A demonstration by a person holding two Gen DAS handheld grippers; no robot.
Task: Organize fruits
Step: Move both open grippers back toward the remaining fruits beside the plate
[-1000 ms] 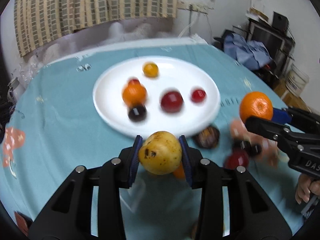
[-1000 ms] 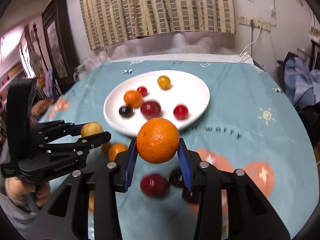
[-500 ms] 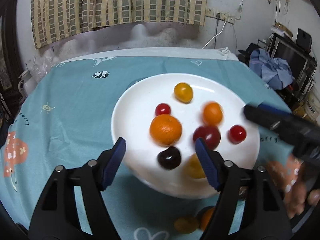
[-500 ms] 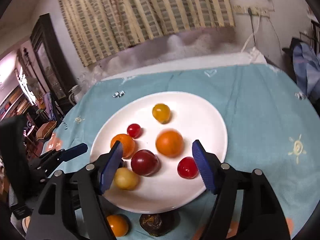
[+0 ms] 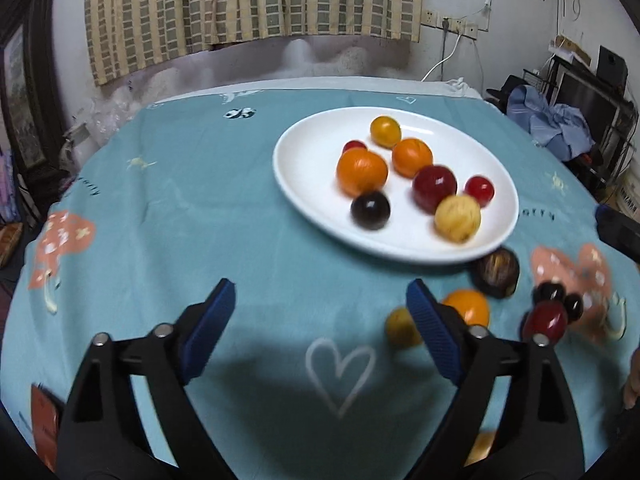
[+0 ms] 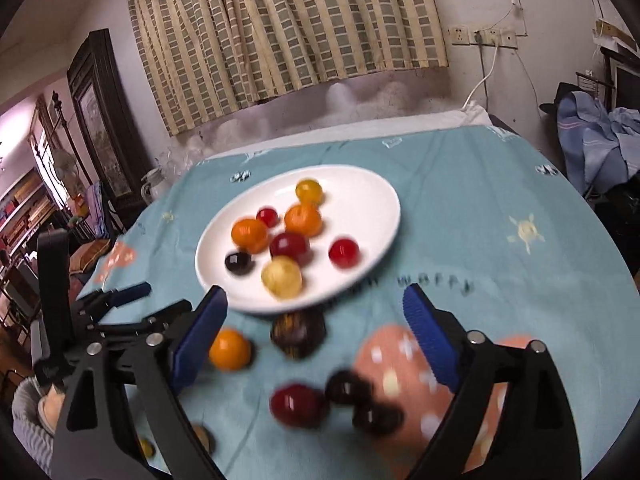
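Both tools, left tool (image 5: 320,308) and right tool (image 6: 316,312), are opening empty; the right should be centring on the near red fruit (image 6: 298,404) before squeezing gently.

One white plate (image 5: 304,184) holds eight fruits (image 5: 362,172); about six more fruits (image 6: 230,350) lie on the tablecloth (image 5: 180,220).

A white plate (image 5: 304,184) was seen on a teal tablecloth (image 5: 180,208) printed with a white heart outline (image 5: 340,364), pale suns and salmon shapes dotted white. On the plate, two orange fruits (image 5: 362,172), a pale yellow one (image 5: 457,218), a deep red one (image 5: 435,188) and a near-black one (image 5: 370,209) were shown. The gripper pads (image 5: 210,330) were blue on black frames. The curtain (image 6: 280,32) was checked in cream and grey-green.
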